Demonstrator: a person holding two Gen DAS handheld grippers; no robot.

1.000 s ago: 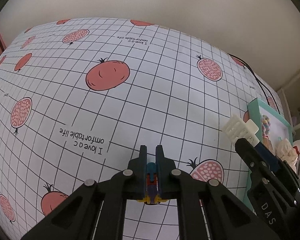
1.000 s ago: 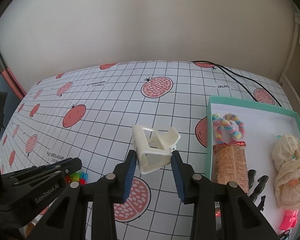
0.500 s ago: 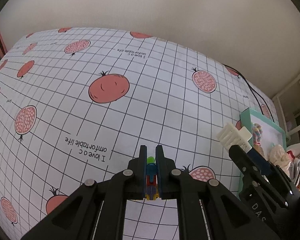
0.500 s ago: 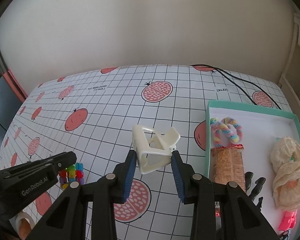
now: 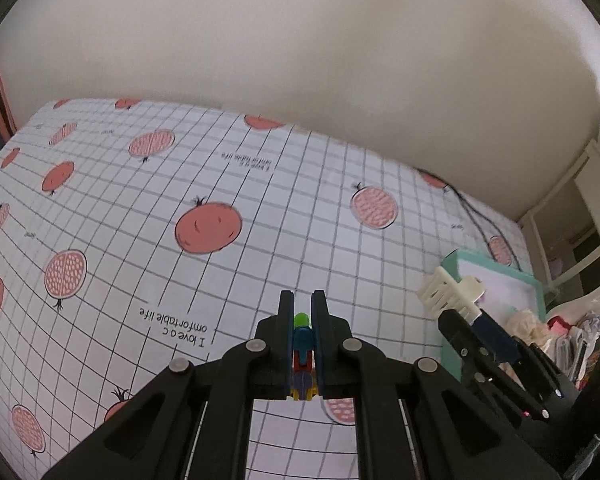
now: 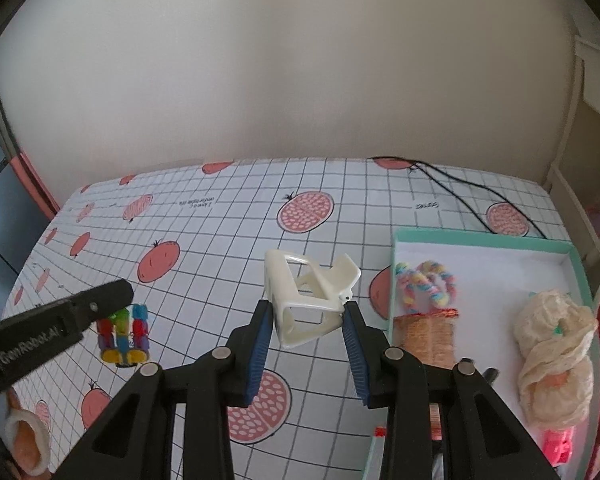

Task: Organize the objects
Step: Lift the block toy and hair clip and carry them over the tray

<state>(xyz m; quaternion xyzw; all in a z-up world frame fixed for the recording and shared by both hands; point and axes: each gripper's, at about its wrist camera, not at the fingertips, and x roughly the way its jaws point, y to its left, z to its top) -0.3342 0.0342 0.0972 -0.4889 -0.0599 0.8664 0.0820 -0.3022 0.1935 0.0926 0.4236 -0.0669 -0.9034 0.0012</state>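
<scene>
My left gripper (image 5: 302,300) is shut on a small multicoloured block toy (image 5: 302,350), held in the air above the tablecloth; from the right wrist view the same toy (image 6: 123,334) shows at the left gripper's tip (image 6: 116,300). My right gripper (image 6: 306,312) is shut on a cream hair claw clip (image 6: 308,298), also lifted off the table; in the left wrist view the clip (image 5: 450,294) sticks out of the right gripper at the right. A teal-rimmed white tray (image 6: 480,242) lies to the right.
In the tray lie a pastel twisted hair tie on a brown card (image 6: 424,300), a cream scrunchie (image 6: 552,344) and a pink clip (image 6: 558,442). A black cable (image 6: 452,184) runs across the far right of the pomegranate-print tablecloth (image 6: 228,240). A wall stands behind the table.
Both grippers have risen and pulled back from the table with their objects; the block toy now hangs clear of the cloth. The wall fills more of both views.
</scene>
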